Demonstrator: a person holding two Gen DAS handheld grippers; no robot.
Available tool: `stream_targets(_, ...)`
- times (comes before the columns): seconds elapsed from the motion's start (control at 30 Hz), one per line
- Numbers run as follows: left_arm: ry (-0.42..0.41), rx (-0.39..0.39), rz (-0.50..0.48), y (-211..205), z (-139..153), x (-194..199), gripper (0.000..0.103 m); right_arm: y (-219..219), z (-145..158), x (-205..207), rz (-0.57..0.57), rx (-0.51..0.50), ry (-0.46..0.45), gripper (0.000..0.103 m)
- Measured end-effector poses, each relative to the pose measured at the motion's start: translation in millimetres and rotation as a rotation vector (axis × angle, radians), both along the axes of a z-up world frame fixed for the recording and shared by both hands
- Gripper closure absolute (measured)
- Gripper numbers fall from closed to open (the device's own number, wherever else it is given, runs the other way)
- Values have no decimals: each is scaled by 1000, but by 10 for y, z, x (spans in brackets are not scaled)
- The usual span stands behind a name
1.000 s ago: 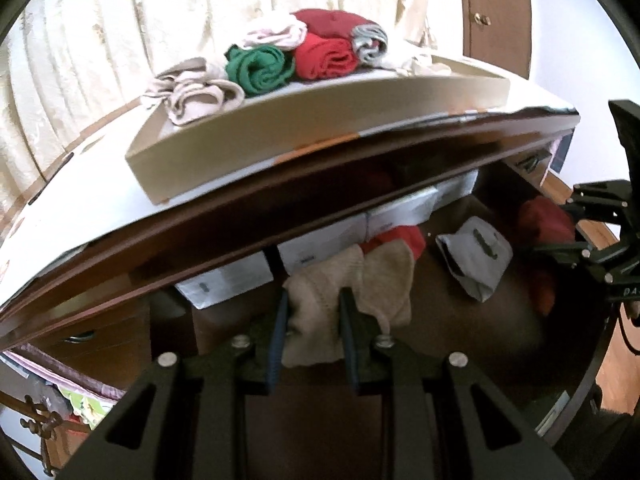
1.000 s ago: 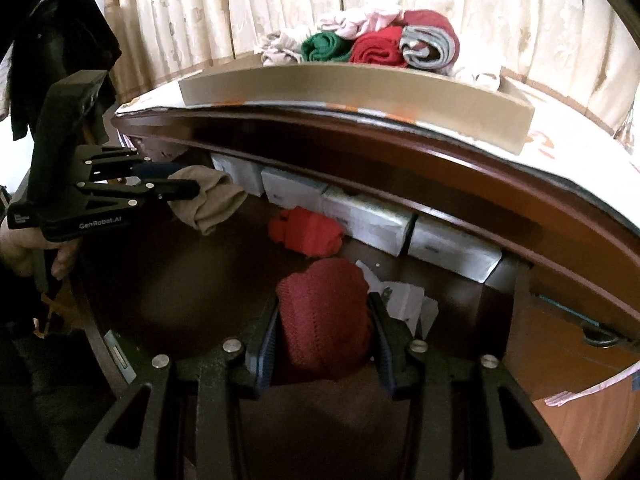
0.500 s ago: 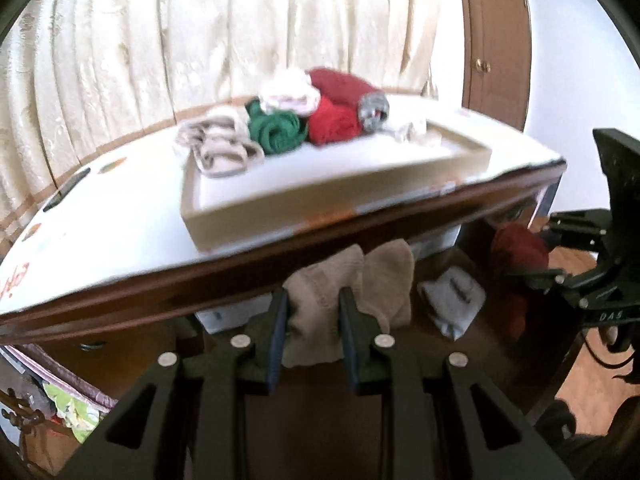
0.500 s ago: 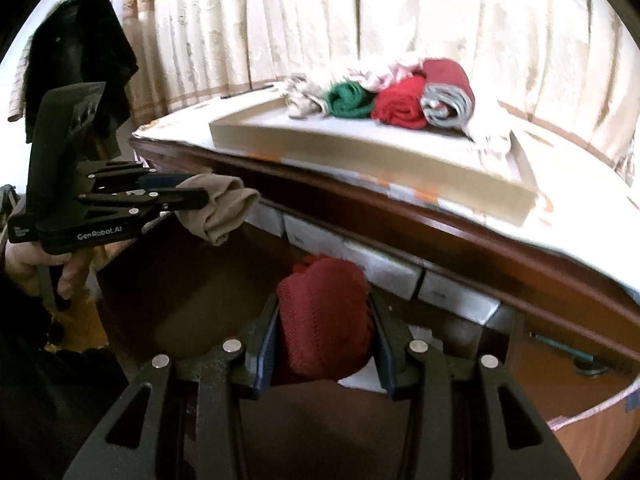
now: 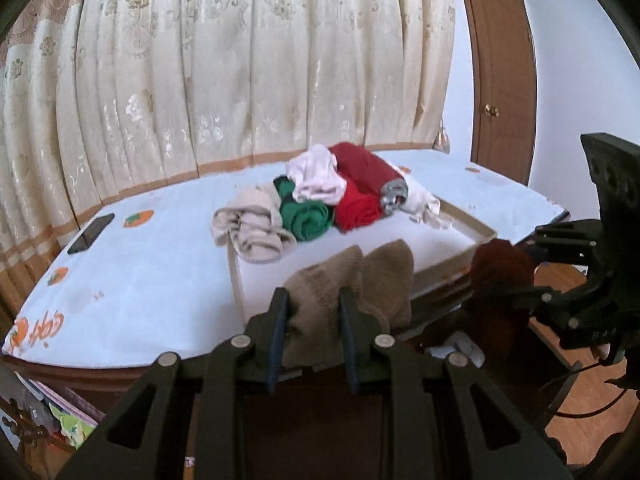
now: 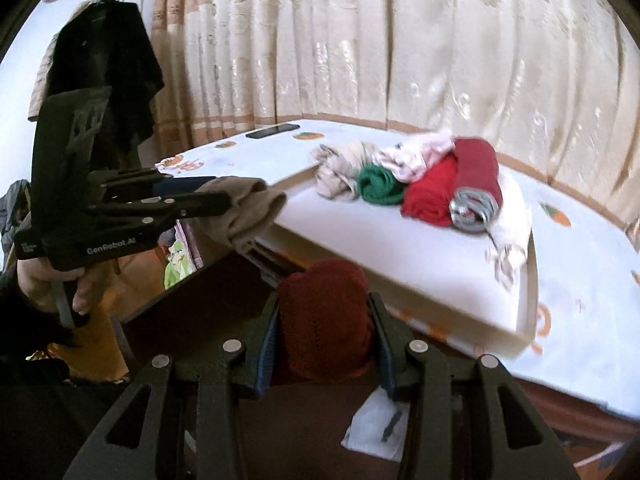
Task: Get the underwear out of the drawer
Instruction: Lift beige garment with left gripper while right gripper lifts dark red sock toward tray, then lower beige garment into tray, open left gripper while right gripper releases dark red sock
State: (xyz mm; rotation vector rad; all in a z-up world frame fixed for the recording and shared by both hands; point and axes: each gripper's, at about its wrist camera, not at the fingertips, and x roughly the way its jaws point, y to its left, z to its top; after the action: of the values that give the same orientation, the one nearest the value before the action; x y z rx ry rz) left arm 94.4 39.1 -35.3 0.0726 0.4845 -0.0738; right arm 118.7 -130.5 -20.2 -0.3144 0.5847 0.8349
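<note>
Left claw (image 5: pixel 313 334) is clenching soft beige knitted underwear (image 5: pixel 352 284) mid-fold. Right claw (image 6: pixel 323 346) is gripping limp dark-red knitted underwear (image 6: pixel 324 312). Both seeming light, crushable.

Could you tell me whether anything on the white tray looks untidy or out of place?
Yes: beside the neat green roll and bright red roll, the pale pink garment lies crumpled on top, and a white one sprawls unrolled against the tray's rim.

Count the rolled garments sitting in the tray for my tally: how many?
About 7 in the tray, some may be hidden: two beige, green, white, red, maroon-grey, and white at the right end.
</note>
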Motion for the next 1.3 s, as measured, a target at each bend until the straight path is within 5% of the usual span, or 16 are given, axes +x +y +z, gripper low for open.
stream_targets(0.53, 7, -13, 42, 157, 168, 421, 80, 364, 374, 288, 22, -21, -54, 59)
stream_targets(1.3, 153, 26, 74, 261, -220, 1157, 75, 834, -159, 1195, -107, -80, 132, 52)
